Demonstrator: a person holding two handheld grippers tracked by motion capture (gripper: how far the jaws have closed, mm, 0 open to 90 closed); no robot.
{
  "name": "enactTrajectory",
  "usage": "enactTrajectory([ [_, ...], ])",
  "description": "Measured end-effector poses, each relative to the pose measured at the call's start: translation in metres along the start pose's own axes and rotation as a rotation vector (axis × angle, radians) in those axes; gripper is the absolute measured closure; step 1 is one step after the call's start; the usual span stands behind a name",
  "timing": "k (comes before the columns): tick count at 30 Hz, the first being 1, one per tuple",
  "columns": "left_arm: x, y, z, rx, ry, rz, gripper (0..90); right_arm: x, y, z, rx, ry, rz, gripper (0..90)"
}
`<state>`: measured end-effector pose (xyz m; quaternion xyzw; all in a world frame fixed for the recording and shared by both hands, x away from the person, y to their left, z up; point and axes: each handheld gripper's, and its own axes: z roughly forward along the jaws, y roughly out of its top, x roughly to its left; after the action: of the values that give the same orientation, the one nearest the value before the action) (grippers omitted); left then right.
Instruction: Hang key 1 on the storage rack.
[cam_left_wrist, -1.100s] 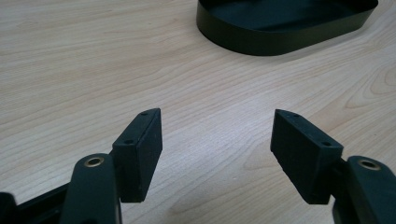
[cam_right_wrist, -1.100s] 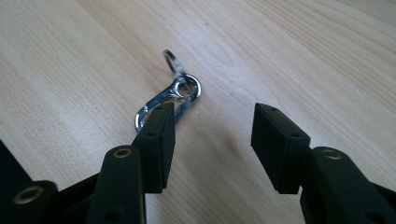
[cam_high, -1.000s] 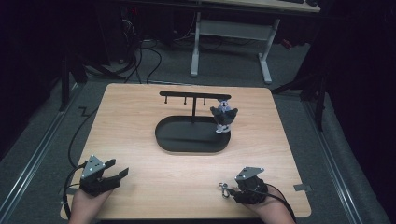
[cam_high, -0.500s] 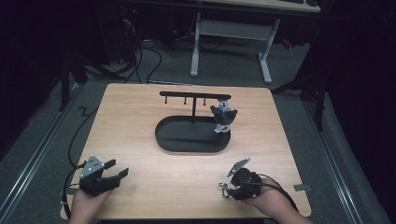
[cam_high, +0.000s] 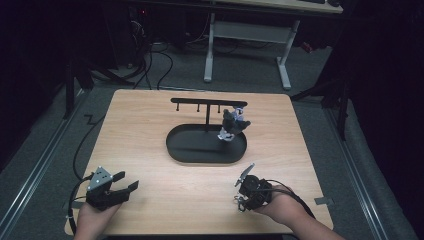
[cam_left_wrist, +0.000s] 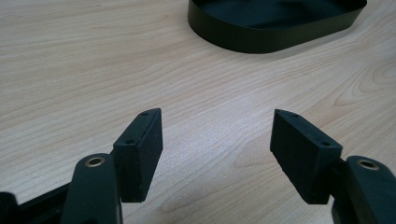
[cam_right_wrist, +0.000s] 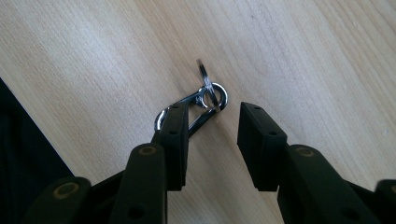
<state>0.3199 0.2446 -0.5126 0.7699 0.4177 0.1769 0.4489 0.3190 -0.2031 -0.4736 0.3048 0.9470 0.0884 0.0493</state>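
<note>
A silver metal clip (cam_right_wrist: 205, 100) with small key rings lies on the wooden table (cam_high: 150, 125) near its front right. My right gripper (cam_right_wrist: 215, 112) points down over it and its jaws have just been closing. The clip's body lies by the left pad (cam_right_wrist: 175, 135), with a gap still showing to the other pad. In the high view the right gripper (cam_high: 243, 198) is tipped over the clip (cam_high: 237, 204). My left gripper (cam_high: 127, 181) rests at the front left, open, with bare wood between its jaws (cam_left_wrist: 217, 135).
A black oval tray (cam_high: 175, 150) sits mid-table, its wall (cam_left_wrist: 261, 42) ahead of the left gripper. A black hanger bar (cam_high: 208, 102) stands behind the tray, with a small grey and white figure (cam_high: 232, 124) hanging from its right end. Cables trail off the table's left edge.
The right gripper has shifted left toward the clip, tipped downward over it, and its jaws have narrowed. The left gripper has stayed where it was.
</note>
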Motion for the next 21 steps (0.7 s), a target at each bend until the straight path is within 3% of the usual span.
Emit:
enactTrajectory([
  [5, 0.001, 0.0, 0.0, -0.004, -0.002, -0.006, 35.0, 0.0, 0.004, 0.002, 0.008, -0.002, -0.012, 74.5],
  [21, 0.001, 0.0, -0.001, -0.006, -0.005, -0.012, 35.5, 0.004, 0.014, 0.007, 0.049, -0.012, -0.074, 88.5],
])
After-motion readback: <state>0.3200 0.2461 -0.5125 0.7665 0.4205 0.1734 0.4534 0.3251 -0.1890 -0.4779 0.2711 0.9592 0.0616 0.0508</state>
